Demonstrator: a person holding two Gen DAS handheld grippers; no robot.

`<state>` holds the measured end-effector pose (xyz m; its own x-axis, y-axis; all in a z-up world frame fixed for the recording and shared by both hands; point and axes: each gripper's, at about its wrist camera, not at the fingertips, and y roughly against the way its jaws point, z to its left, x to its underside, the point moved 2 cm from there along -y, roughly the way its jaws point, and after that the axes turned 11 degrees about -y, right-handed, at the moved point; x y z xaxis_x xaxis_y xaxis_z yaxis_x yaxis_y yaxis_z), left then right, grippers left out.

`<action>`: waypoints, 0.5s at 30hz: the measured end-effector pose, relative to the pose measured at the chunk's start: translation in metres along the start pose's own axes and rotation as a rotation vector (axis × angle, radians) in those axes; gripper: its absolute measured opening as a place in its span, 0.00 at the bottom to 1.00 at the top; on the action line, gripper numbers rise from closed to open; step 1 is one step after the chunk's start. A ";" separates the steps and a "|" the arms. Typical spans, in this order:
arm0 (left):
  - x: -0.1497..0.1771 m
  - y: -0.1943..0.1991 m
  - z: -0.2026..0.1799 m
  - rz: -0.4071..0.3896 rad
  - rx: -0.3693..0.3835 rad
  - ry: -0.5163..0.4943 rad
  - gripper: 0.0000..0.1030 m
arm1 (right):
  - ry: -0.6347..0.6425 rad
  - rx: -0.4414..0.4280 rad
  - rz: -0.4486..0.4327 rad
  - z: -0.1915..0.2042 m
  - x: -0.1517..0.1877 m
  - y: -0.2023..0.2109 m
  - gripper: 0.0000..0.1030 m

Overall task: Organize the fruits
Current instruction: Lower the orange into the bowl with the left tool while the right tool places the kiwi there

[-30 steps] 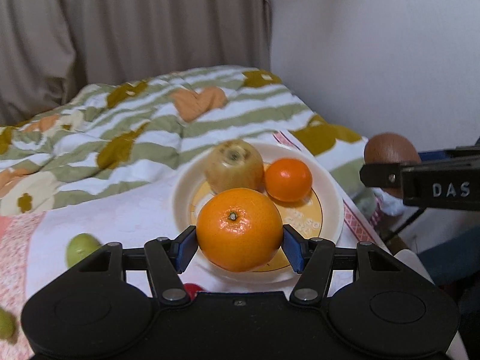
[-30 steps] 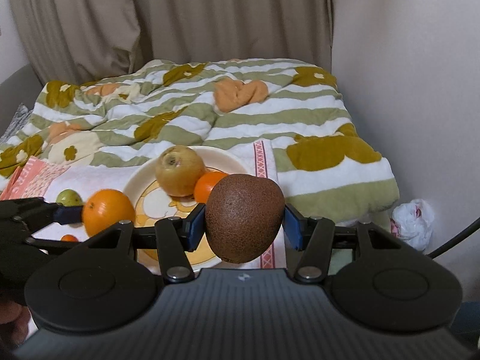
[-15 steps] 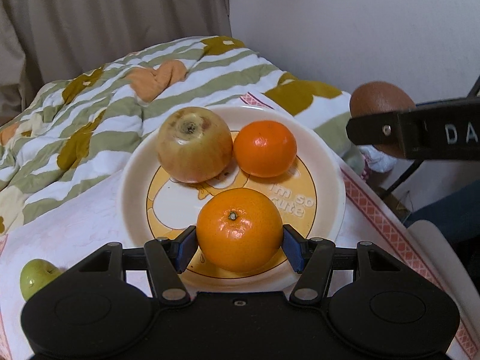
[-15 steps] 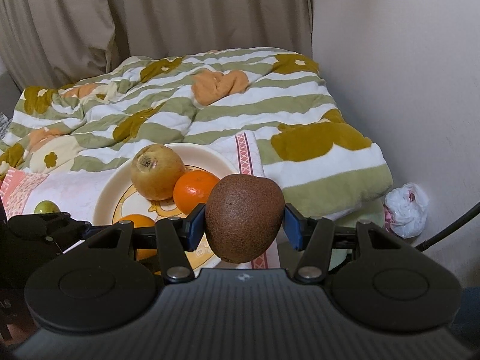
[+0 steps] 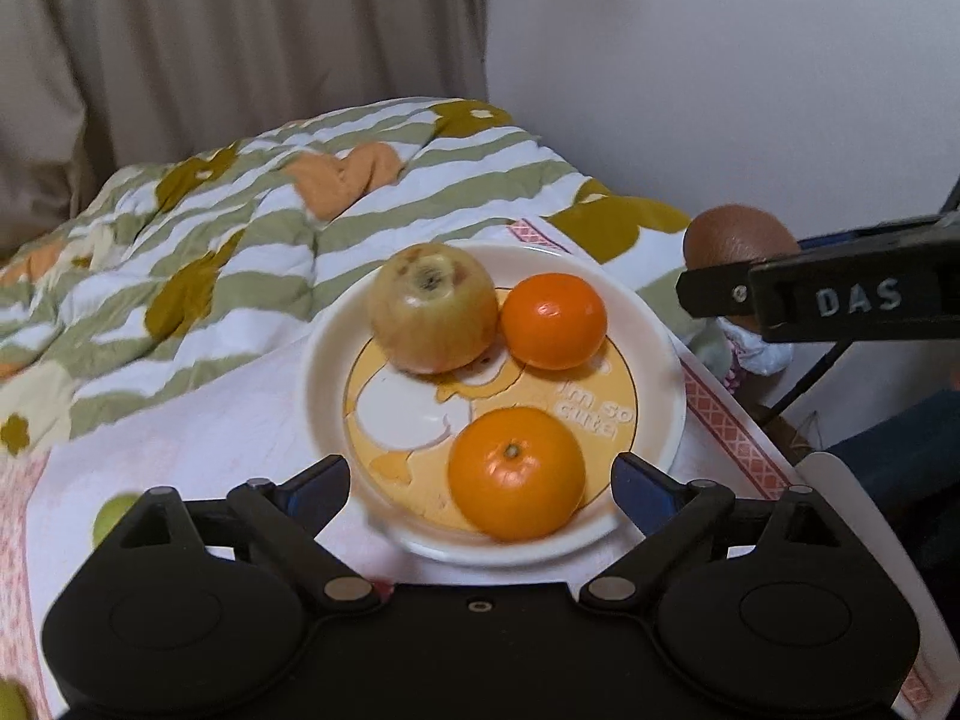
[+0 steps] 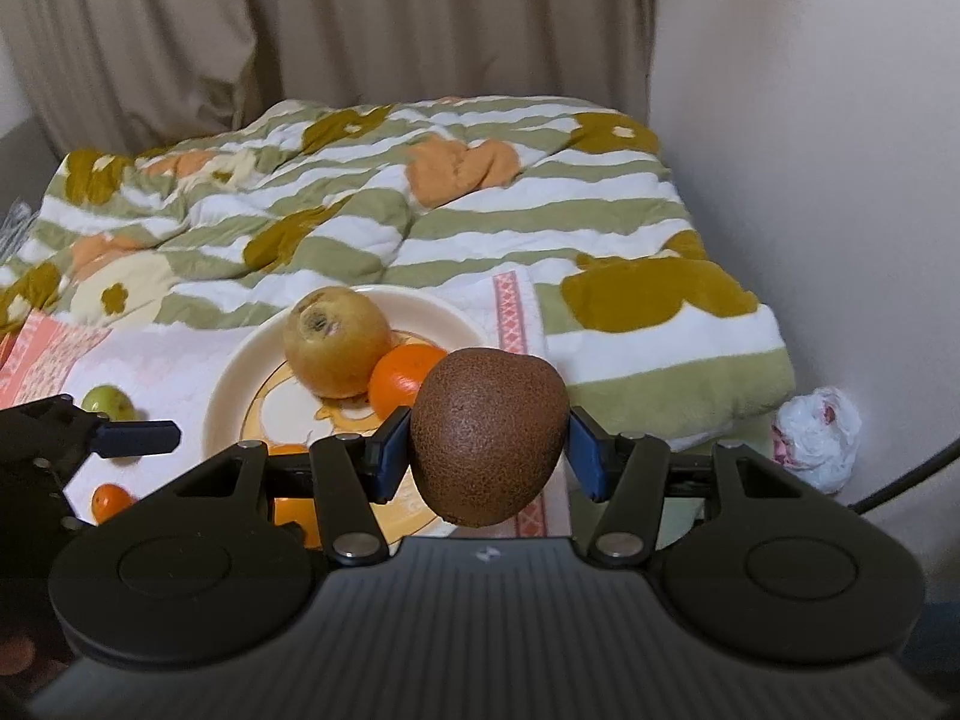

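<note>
A cream plate [image 5: 666, 360] with a yellow duck print holds a yellow-brown apple [image 5: 432, 307], a small tangerine [image 5: 553, 321] and a larger orange [image 5: 516, 474] at its near edge. My left gripper [image 5: 480, 486] is open, its jaws spread wide on either side of the orange and apart from it. My right gripper [image 6: 487, 450] is shut on a brown kiwi [image 6: 489, 435] and holds it in the air at the plate's [image 6: 234, 384] right side. The kiwi also shows in the left wrist view [image 5: 738, 237].
The plate sits on a white and pink cloth [image 5: 210, 438] over a striped green blanket [image 6: 420, 204]. A small green fruit [image 6: 108, 401] and a small orange fruit [image 6: 111, 501] lie left of the plate. A wall [image 6: 810, 150] stands right, with a white plastic bag [image 6: 819, 429] below.
My left gripper has opened and let the orange go onto the plate's near edge, then drawn back a little. My right gripper still holds the kiwi beside the plate.
</note>
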<state>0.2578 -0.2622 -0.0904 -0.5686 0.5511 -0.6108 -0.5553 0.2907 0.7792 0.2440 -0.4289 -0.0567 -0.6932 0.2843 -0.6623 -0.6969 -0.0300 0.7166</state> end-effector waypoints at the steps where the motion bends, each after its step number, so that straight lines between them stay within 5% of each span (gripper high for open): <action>1: 0.002 0.004 0.002 0.000 -0.003 0.017 0.94 | 0.010 -0.009 0.009 0.002 0.000 -0.002 0.67; 15: 0.033 0.045 0.031 -0.001 -0.136 0.156 0.94 | 0.206 -0.066 0.148 0.031 0.017 -0.047 0.67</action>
<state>0.2327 -0.2062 -0.0712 -0.6489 0.4202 -0.6344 -0.6269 0.1773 0.7587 0.2707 -0.3926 -0.0948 -0.8066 0.0709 -0.5868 -0.5909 -0.1215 0.7975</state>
